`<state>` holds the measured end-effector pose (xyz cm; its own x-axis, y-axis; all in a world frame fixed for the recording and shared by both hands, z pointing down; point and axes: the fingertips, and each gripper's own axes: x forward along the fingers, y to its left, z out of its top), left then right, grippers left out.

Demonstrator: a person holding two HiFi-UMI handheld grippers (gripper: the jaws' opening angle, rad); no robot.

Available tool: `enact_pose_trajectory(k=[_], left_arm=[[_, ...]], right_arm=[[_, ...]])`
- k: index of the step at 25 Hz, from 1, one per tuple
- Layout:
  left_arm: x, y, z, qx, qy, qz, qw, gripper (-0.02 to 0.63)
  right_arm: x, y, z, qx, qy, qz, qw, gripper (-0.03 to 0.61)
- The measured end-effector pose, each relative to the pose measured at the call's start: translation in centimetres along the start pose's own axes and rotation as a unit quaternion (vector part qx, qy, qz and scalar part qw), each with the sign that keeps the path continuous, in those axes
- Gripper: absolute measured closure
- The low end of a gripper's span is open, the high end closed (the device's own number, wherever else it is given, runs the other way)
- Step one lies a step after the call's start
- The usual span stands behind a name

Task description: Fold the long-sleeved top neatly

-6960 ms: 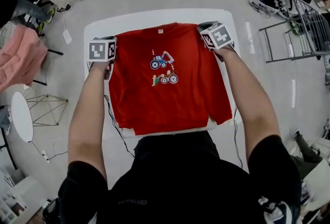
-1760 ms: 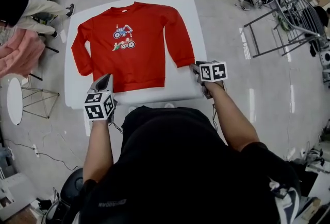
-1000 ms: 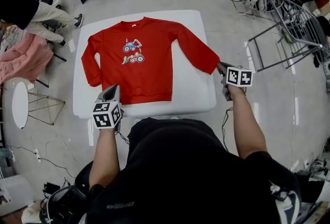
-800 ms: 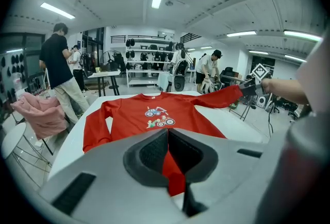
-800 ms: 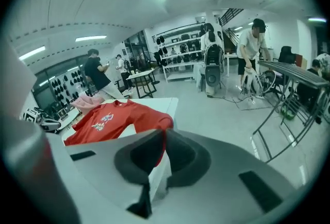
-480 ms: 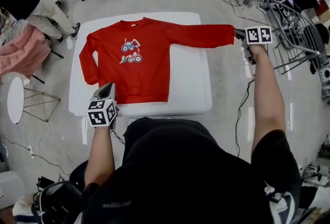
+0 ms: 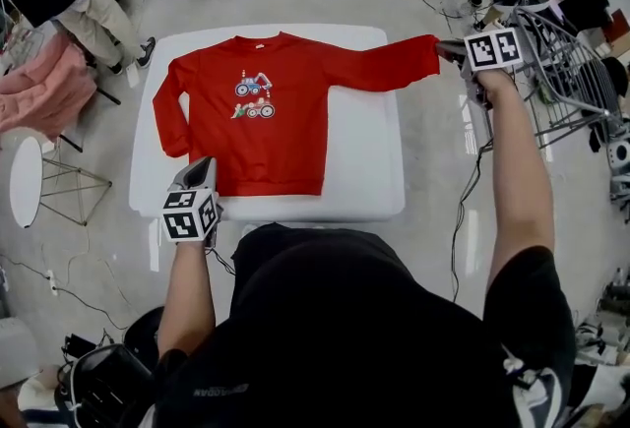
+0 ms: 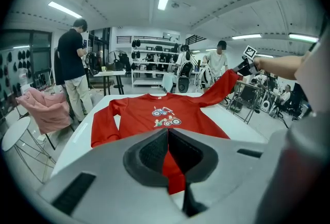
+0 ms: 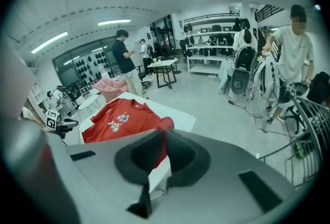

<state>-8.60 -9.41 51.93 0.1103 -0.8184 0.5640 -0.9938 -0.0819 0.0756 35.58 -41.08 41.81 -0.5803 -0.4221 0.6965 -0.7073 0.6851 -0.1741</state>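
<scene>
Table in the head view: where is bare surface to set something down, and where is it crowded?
Widest bare patch: the table's right part, bordered by the red top's body, the stretched sleeve held out by the right gripper, and the near edge. A thin strip runs below the hem. The left half is crowded: top, other sleeve, left gripper.

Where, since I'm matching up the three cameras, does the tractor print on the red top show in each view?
Head view: tractor print upper left of centre, on the red top's chest.
Left gripper view: print near centre, slightly low.
Right gripper view: print left of centre, small.
Shared landmark: the pink garment, far left in the head and left gripper views, above the top in the right gripper view.
</scene>
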Motion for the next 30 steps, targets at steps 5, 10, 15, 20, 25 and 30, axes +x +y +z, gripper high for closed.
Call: enact_pose_trajectory(k=[5,10,15,20,25,30], left_arm=[[-0.1,0.9,0.2,0.004,0.001,-0.008,1.0000,0.606],[-1.0,3.1,1.2,0.012,-0.001,-0.012,0.9999,0.606],[-2.1,6.7,1.1,0.012,0.001,-0.003,0.9999,0.606],[-3.6,10.8,0.5,-0.003,0.001,0.014,0.9999,0.606],[-4.2,14.1,-0.2,-0.015,0.000,0.026,0.9995,0.606],[-4.8,16.5,-1.9,-0.032,0.009,0.036,0.9988,0.606]], right_arm=[[1.6,5.8,1.9,-0.026,0.009,0.040,0.999,0.558],[3.1,12.3,5.2,-0.042,-0.002,0.083,0.996,0.558],[6.3,19.7,9.0,-0.069,-0.014,0.134,0.988,0.558],[10.7,26.1,11.7,-0.114,0.008,0.154,0.982,0.558],[15.8,30.4,12.5,-0.150,0.045,0.157,0.975,0.558],[22.1,33.4,11.5,-0.160,0.092,0.157,0.970,0.558]])
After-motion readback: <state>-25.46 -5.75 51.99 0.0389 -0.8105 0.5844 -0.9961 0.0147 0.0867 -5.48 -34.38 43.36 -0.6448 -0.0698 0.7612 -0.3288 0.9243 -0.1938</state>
